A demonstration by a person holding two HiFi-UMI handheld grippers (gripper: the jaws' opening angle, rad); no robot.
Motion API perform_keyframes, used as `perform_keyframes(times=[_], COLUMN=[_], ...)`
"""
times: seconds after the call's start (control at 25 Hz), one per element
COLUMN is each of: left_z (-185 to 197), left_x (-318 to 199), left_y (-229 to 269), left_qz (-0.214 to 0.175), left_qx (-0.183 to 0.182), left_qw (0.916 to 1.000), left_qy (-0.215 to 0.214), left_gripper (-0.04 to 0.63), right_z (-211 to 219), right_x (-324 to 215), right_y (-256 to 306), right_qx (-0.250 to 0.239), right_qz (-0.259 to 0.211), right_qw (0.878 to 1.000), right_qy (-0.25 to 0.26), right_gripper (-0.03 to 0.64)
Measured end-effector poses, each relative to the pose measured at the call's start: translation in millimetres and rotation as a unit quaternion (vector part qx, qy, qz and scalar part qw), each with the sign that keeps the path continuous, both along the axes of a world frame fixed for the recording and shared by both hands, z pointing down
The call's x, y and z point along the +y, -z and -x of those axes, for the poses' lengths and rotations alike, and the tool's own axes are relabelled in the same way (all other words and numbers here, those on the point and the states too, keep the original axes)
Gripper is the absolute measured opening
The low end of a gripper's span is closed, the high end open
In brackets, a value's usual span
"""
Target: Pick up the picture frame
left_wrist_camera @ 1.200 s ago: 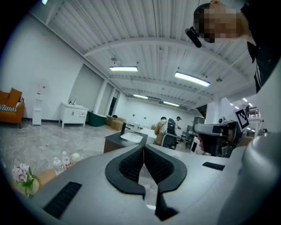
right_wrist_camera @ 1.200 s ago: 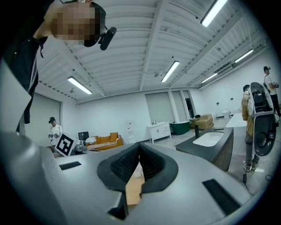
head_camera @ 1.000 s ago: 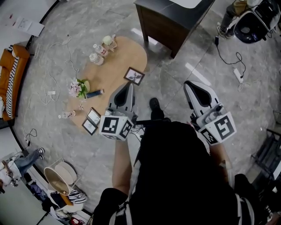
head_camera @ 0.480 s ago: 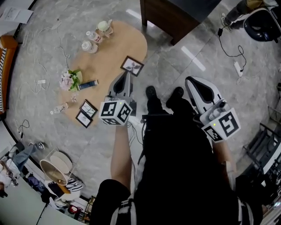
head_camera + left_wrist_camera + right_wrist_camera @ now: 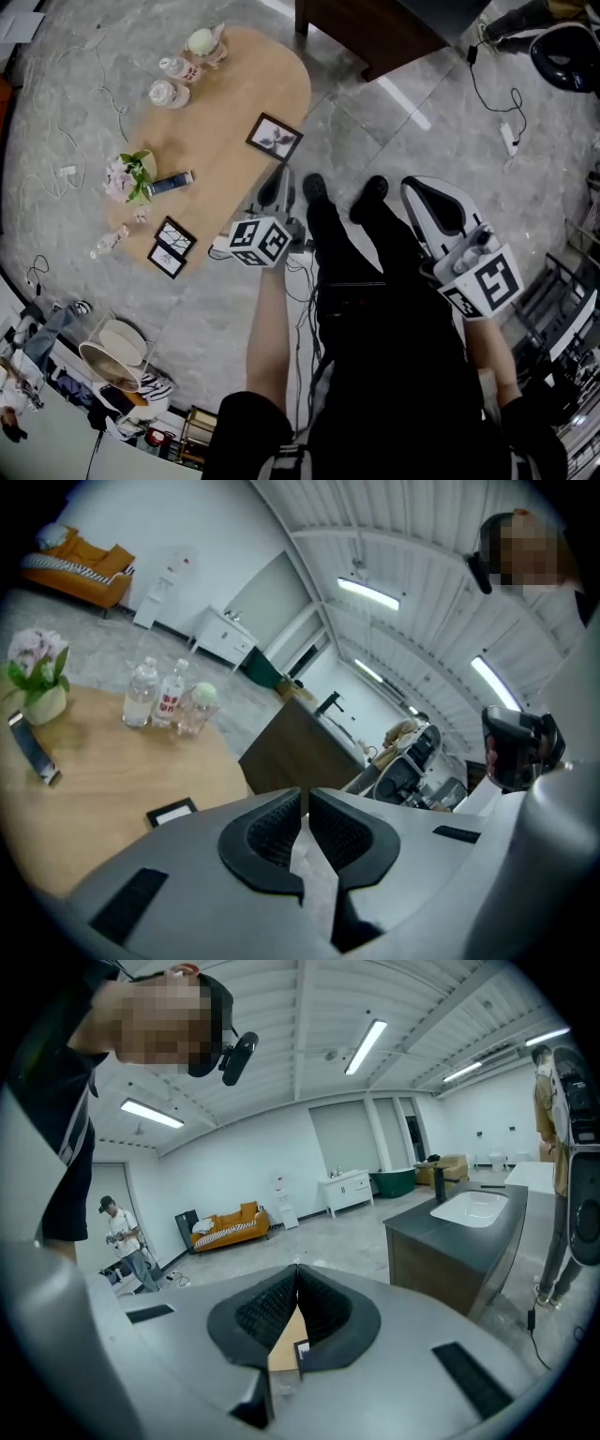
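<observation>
Three picture frames lie on a low oval wooden table. One black picture frame lies near the table's right edge, and two smaller frames lie side by side at its near end. My left gripper is shut and empty, just off the table's edge below the single frame. That frame shows to the left of the shut left gripper. My right gripper hangs over the floor at the right. In its own view the right gripper is shut with nothing held.
On the table stand a pot of flowers, three bottles and a dark flat device. A dark cabinet with a sink stands beyond the table. Cables lie on the floor. A person stands by an orange sofa.
Both grippers have come down, the left one rolling as it sank toward the table's edge. The table and frames now sit further left and up in the head view.
</observation>
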State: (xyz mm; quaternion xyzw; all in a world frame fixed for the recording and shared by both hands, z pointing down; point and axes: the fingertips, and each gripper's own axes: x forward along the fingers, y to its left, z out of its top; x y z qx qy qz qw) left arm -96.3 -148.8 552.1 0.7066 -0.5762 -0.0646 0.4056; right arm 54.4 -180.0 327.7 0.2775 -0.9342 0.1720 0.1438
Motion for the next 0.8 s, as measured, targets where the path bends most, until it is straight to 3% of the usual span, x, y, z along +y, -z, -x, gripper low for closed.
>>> perform_keyframes(times=[0.32, 0.52, 0.8], left_z=[0, -4, 3], left_x=[5, 15, 27], left_y=[-94, -151, -229], left_qz=[0.035, 0.069, 0.106], left_qx=[0.076, 0.168, 0.225], left_qw=[0.9965, 0.9830, 0.9672], left_qy=[0.002, 0.027, 0.054], left_gripper=[0.125, 0.203, 0.316], right_z=[18, 31, 59], right_x=[-17, -18, -10], right_y=[-53, -85, -134], right_qx=[0.018, 0.029, 0.041], right_qz=[0.038, 0.060, 0.094], right_qw=[0.999, 0.997, 0.994], right_qy=[0.018, 0.029, 0.048], right_gripper=[0.012, 0.012, 0.012])
